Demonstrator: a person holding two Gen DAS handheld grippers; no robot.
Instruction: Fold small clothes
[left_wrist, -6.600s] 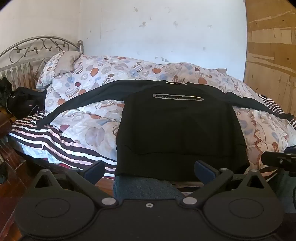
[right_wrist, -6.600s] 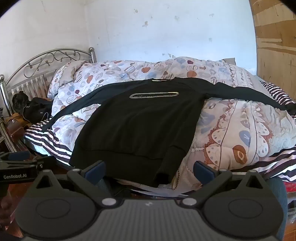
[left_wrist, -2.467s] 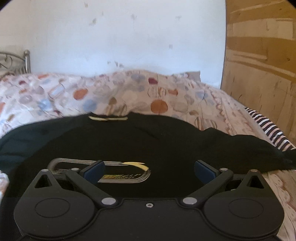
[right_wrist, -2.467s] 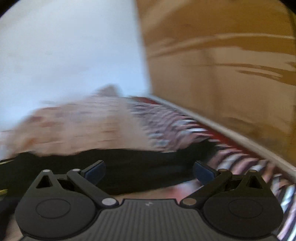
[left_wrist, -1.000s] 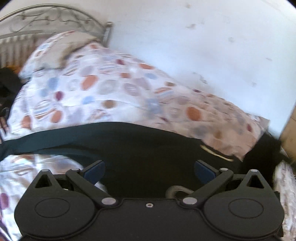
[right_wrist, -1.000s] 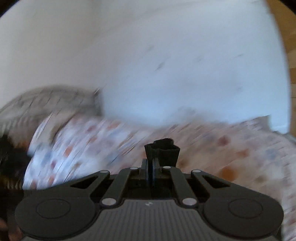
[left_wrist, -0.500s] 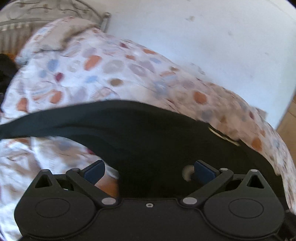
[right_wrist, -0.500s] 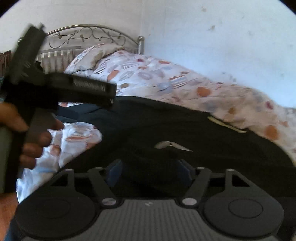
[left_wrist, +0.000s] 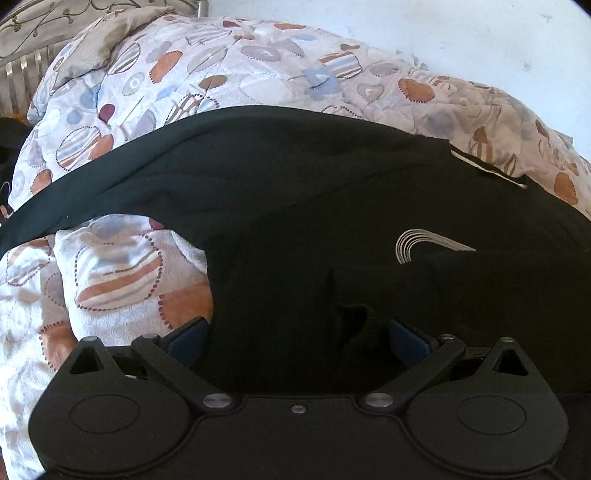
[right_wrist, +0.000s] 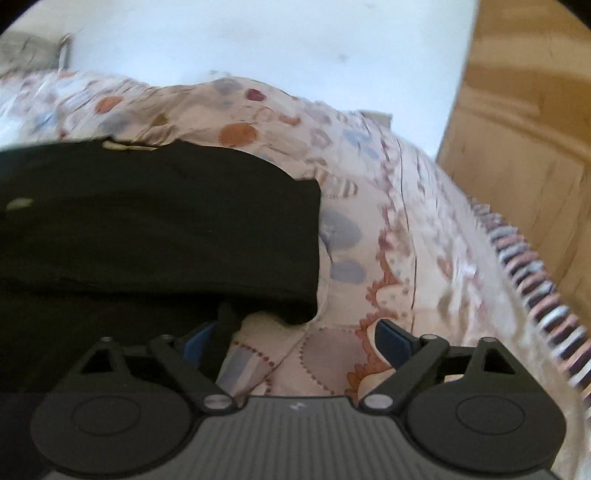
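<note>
- I'm seeing the black sweatshirt lying spread on the patterned quilt, one sleeve trailing off to the left.
- I'm holding the left gripper with jaws apart, straddling the sweatshirt body; not clamping.
- I'm holding the right gripper with jaws apart at the sweatshirt's folded right edge, over bare quilt.
- Right view is blurring.

The black sweatshirt runs off the left wrist view's right edge, its left sleeve leaving at the left; its chest print is partly covered by a fold; the right wrist view is motion-blurred, smearing the striped sheet
</note>
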